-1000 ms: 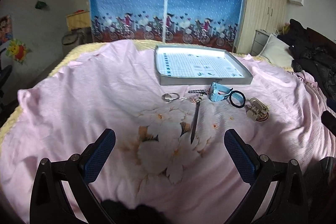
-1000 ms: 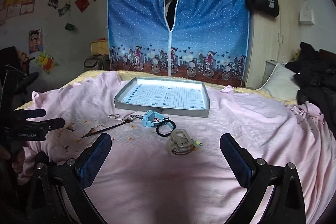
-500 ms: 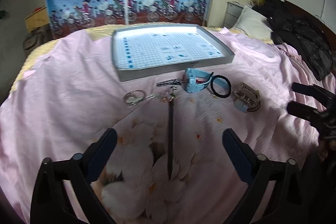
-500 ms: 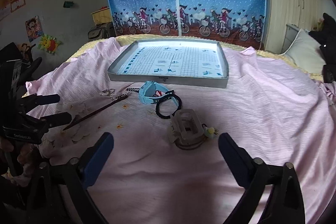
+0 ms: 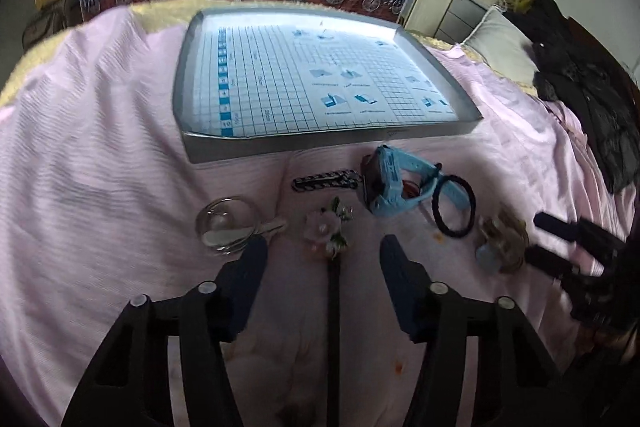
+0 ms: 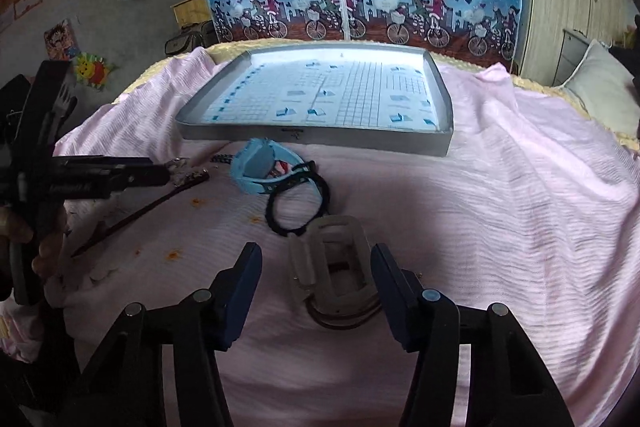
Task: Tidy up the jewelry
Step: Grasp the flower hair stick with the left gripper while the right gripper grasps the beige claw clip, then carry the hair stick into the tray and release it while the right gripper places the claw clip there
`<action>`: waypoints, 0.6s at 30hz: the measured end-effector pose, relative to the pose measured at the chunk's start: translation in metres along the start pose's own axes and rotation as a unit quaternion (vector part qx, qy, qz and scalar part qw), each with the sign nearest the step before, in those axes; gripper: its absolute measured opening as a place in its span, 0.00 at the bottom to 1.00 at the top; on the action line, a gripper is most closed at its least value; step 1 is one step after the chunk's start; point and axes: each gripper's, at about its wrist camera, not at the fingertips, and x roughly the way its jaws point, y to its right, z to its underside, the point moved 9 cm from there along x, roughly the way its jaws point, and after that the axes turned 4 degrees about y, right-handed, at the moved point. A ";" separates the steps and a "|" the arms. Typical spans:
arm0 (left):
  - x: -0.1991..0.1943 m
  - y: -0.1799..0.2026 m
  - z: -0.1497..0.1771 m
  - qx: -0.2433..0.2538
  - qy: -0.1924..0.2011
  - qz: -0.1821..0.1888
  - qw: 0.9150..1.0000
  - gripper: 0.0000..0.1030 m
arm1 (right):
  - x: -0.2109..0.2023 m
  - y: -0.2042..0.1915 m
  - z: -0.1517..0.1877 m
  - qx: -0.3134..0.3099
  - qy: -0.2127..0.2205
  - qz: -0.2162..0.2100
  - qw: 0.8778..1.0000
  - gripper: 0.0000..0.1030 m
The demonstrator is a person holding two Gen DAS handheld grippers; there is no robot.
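Lying low at centre frame between the parted blue pads of the left gripper: a dark hair stick topped with a pink flower, untouched. Sitting just left of the left pad: a silver ring. Straddling a translucent grey clasp over brown bangles: the right gripper, jaws apart, gripping nothing. Resting just above it: a black elastic hair loop and a light-blue watch. Waiting at upper centre on the pink bedsheet: a shallow grey tray with a grid-printed liner.
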 end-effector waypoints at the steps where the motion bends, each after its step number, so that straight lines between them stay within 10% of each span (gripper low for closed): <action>1: 0.004 -0.001 -0.001 -0.005 -0.004 0.001 1.000 0.45 | 0.002 0.000 0.001 0.001 -0.003 -0.003 1.000 0.49; 18: 0.011 -0.020 0.015 -0.105 -0.031 0.030 0.993 0.17 | 0.016 -0.010 0.001 -0.022 0.001 -0.022 1.000 0.08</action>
